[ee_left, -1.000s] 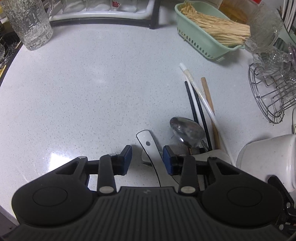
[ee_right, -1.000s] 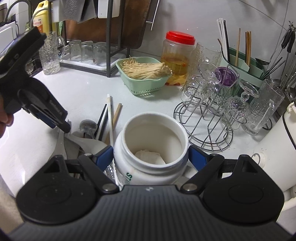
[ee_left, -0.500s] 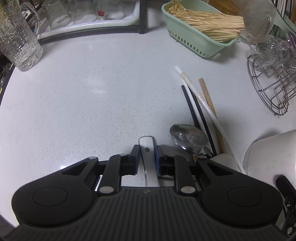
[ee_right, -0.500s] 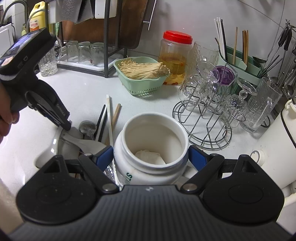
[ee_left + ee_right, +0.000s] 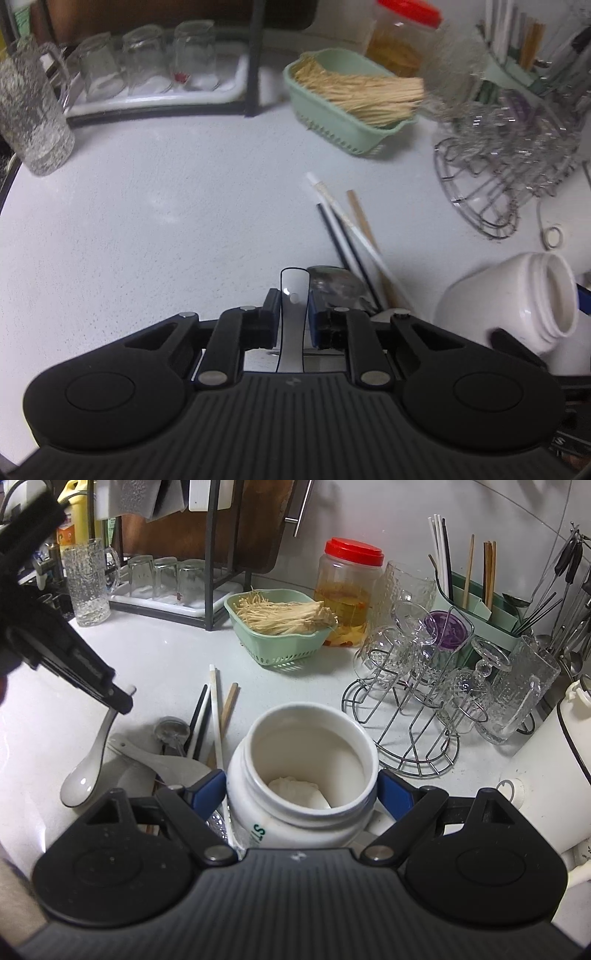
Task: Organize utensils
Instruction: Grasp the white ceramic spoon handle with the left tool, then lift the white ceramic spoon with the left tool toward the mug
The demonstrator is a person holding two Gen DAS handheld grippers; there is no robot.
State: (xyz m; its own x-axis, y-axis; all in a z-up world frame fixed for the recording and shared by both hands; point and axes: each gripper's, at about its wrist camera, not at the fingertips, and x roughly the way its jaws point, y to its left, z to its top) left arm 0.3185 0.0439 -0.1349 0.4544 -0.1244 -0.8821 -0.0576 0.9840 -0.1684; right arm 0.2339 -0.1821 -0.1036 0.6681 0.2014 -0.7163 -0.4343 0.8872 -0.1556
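Two grippers over a pale speckled worktop [image 5: 155, 221]. Left gripper [image 5: 291, 314] has just closed; its pads are clamped narrow on the handle of a white soup spoon [image 5: 86, 768]. Right wrist view shows the spoon hanging from that gripper [image 5: 123, 701], handle up, bowl down just over the worktop near its left edge. From the left wrist view the handle end [image 5: 293, 288] stands up between the fingers, a small hole near the tip.

Right gripper [image 5: 301, 794] spread wide around a white jar [image 5: 303, 760], blue pads against either side of its shoulder, so it grips the jar. Jar upright, mouth open, something white lying at the bottom.

Beside the jar on its left, a loose heap: metal spoon [image 5: 171, 731], white rice paddle [image 5: 159, 760], black, white and wooden chopsticks [image 5: 216, 716] fanned towards the back of the worktop. One white chopstick runs down against the jar's left side.

Further back, middle of the worktop: green basket [image 5: 280, 646] of pale enoki-like strands. Red-lidded jar [image 5: 349, 594] behind it. Wire rack [image 5: 406, 716] with upturned glasses to the right. Green utensil holder [image 5: 491, 624] at the back right corner with chopsticks and ladles standing in it. Textured glass mug [image 5: 31, 122] at the back left; tray of upturned glasses [image 5: 155, 62] beside it.
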